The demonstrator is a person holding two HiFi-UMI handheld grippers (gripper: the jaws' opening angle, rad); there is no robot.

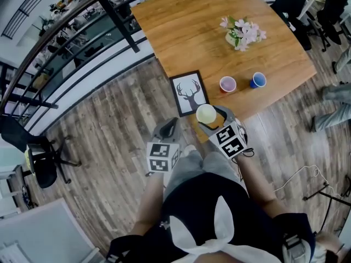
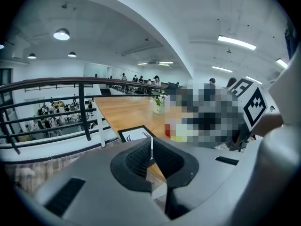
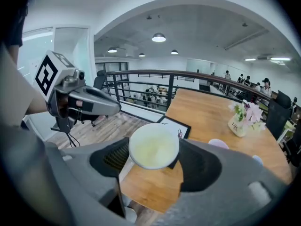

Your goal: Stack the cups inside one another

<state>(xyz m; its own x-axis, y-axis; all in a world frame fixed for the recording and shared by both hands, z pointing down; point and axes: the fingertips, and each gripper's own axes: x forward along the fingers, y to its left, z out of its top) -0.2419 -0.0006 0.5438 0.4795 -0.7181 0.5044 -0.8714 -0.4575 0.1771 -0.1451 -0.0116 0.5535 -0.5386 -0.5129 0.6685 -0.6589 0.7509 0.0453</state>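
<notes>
Landmark: picture frame (image 1: 189, 92) with a deer's head print, lying flat at the near edge of the table (image 1: 186, 32).

Yellow cup (image 1: 207, 114): just beside the picture frame's near right corner, over the table's edge, mouth up. It sits between the two pads of the right gripper. Its base is hidden, so whether it touches the wood cannot be told.

Right gripper (image 3: 154, 149): pinching the yellow cup (image 3: 154, 146), one pad on each side of the cup's wall, jaws held wide by it. It is on the person's side of the picture frame, reaching in from the table's edge.

Left gripper (image 2: 151, 154): jaws pressed together with only a thin slit between the pads and nothing in them. In the head view it hangs over the floor (image 1: 109, 147), on the near left of the picture frame and off the table.

Pink cup (image 1: 227, 84): upright on the table, just right of the picture frame.

Blue cup (image 1: 258, 80): upright on the table, right of the picture frame beyond the pink cup, near it but apart.

Flowers (image 1: 244, 33): pink and white, in a small vase, well beyond the picture frame towards the table's far right.

Railing (image 1: 82, 15): dark bars running left of the picture frame, past the table's left side.
</notes>
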